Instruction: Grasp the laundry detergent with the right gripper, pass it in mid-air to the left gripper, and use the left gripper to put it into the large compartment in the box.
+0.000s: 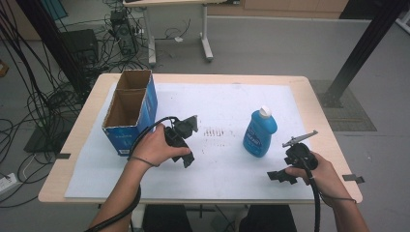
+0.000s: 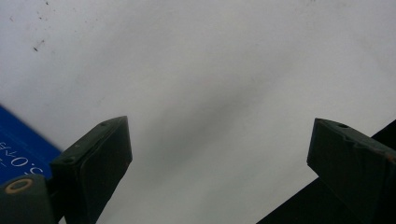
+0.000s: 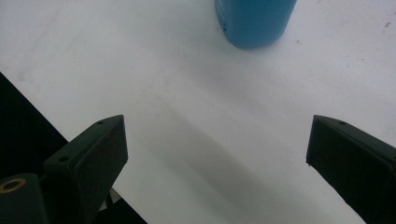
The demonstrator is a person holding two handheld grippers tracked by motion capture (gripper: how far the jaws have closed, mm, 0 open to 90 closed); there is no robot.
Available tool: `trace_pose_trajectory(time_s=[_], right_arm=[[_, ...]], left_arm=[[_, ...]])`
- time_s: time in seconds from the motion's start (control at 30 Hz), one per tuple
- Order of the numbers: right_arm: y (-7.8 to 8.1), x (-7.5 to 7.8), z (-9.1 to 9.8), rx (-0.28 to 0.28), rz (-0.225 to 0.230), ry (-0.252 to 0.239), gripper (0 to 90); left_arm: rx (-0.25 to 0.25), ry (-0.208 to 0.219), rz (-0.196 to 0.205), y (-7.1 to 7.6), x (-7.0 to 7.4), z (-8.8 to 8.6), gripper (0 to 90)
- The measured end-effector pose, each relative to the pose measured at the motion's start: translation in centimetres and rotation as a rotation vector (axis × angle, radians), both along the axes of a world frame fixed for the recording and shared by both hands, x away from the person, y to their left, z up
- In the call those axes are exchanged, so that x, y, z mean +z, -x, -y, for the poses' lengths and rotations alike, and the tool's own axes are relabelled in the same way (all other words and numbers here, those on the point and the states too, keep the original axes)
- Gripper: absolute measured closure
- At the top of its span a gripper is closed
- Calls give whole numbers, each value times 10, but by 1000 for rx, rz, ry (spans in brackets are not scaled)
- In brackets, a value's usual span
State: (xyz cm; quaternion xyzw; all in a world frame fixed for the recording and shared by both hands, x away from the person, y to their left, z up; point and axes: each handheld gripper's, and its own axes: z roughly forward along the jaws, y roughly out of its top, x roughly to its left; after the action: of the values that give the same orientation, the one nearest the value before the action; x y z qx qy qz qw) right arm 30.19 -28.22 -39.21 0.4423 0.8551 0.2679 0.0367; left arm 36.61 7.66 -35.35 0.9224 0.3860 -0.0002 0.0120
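A grey floor (image 1: 270, 43) surrounds the wooden surface (image 1: 319, 104). Black cables (image 1: 34, 104) tangle at left. A white-legged desk (image 1: 205, 36) stands behind.

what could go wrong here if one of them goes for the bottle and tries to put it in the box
1. The bottle stands upright, tall and narrow; a push from the open right hand-held gripper before its jaws straddle it could tip it.
2. The box is open-topped and split into two narrow compartments; the bottle could catch on a wall or the divider.
3. The left hand-held gripper is close beside the box and could shove it along the white sheet.
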Motion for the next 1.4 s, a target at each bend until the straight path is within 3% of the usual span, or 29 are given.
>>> trace_pose_trajectory(time_s=[0.4, 0.8, 1.13, 1.4], right_arm=[[-2, -4, 4, -45, 154, -64, 52], [-2, -11, 4, -28, 247, -118, 46], [0, -15, 5, -35, 350, -204, 44], [0, -21, 4, -37, 407, -220, 40]], left_arm=[[-3, 1, -2, 1, 0, 1, 70], [1, 9, 3, 2, 0, -1, 70], [2, 13, 1, 3, 0, -1, 70], [5, 18, 4, 3, 0, 1, 70]])
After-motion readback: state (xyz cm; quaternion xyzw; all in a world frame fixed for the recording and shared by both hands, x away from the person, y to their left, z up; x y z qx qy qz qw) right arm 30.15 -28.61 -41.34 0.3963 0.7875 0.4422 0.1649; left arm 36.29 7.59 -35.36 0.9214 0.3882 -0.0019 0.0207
